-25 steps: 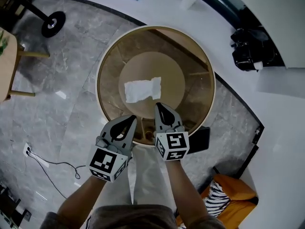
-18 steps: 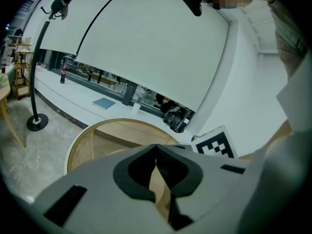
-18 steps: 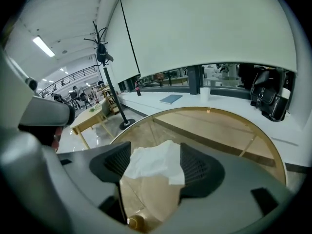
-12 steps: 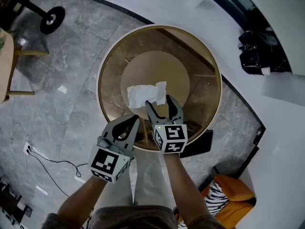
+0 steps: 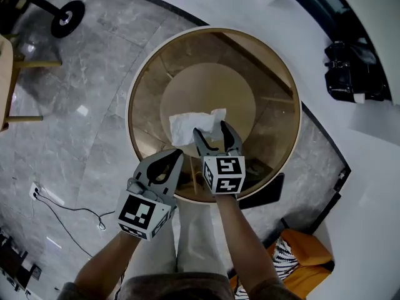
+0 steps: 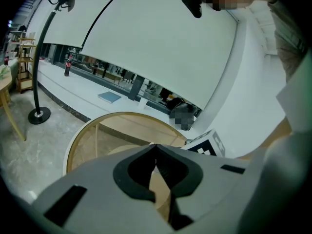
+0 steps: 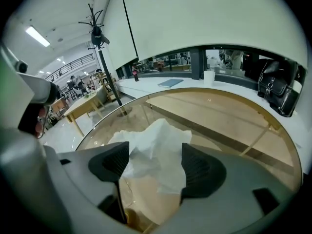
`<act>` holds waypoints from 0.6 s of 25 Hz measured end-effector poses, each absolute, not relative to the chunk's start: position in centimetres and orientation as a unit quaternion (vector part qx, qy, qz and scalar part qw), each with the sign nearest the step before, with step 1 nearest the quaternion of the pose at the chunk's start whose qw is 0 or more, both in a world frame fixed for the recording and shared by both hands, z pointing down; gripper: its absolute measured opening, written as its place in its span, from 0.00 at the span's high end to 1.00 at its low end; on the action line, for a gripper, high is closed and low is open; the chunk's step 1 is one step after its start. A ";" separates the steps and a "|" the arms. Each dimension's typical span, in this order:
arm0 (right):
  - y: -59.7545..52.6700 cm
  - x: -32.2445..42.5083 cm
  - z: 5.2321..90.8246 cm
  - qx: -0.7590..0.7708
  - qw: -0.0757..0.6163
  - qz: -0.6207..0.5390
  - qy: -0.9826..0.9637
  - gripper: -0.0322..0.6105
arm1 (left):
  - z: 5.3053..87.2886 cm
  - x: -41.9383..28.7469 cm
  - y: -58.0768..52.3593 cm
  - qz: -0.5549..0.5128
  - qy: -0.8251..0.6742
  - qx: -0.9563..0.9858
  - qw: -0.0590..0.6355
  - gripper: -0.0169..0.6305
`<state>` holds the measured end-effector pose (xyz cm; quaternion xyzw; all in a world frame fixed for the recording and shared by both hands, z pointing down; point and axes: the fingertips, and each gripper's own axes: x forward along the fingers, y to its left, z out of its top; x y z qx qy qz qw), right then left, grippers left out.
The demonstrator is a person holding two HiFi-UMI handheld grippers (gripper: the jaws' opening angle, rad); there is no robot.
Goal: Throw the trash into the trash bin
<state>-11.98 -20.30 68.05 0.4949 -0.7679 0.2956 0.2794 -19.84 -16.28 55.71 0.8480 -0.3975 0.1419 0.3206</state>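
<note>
Crumpled white tissue (image 5: pixel 192 125) on the glass top of a round table (image 5: pixel 129 105), just near of its middle. Right gripper (image 5: pixel 217 136) over the tissue's near edge, jaws just opened to full width, one either side of the paper, pads not pressing. Left gripper (image 5: pixel 177 154) at the table's near rim, just left of the right one, jaws closed together, empty. Black bag (image 5: pixel 353 74) far right; stand base (image 5: pixel 67 16) far left; cable (image 5: pixel 65 210) on the floor near left; orange cushion (image 5: pixel 306 258) near right.
</note>
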 end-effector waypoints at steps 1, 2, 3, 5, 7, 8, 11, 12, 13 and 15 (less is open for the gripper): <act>-20.4 -12.0 68.3 0.495 0.280 0.296 -0.767 0.42 | 55.9 -19.9 -16.3 0.143 -0.397 0.847 0.322 0.94; -20.4 -12.0 68.4 0.495 0.281 0.298 -0.767 0.42 | 56.1 -19.9 -16.2 0.143 -0.397 0.847 0.324 0.94; -20.4 -12.0 68.5 0.495 0.282 0.299 -0.766 0.42 | 56.2 -19.9 -16.2 0.143 -0.397 0.846 0.325 0.94; -20.2 -11.9 68.7 0.496 0.285 0.302 -0.762 0.42 | 56.2 -19.8 -16.0 0.143 -0.396 0.846 0.327 0.94; -20.0 -11.7 68.9 0.497 0.288 0.308 -0.759 0.43 | 56.2 -19.7 -16.0 0.144 -0.394 0.846 0.328 0.94; -19.9 -11.6 68.9 0.497 0.290 0.310 -0.757 0.46 | 56.2 -19.6 -16.0 0.144 -0.392 0.847 0.328 0.94; -19.6 -11.2 69.0 0.496 0.299 0.311 -0.753 0.66 | 56.1 -19.4 -16.0 0.145 -0.390 0.848 0.327 0.94; -19.5 -11.0 69.0 0.495 0.302 0.313 -0.752 0.75 | 56.1 -19.3 -16.0 0.146 -0.390 0.849 0.327 0.94; -19.5 -10.9 69.0 0.494 0.304 0.314 -0.752 0.84 | 56.0 -19.2 -16.0 0.146 -0.389 0.849 0.326 0.94; -19.4 -10.9 68.8 0.492 0.303 0.314 -0.753 0.90 | 55.9 -19.2 -16.0 0.146 -0.388 0.850 0.325 0.94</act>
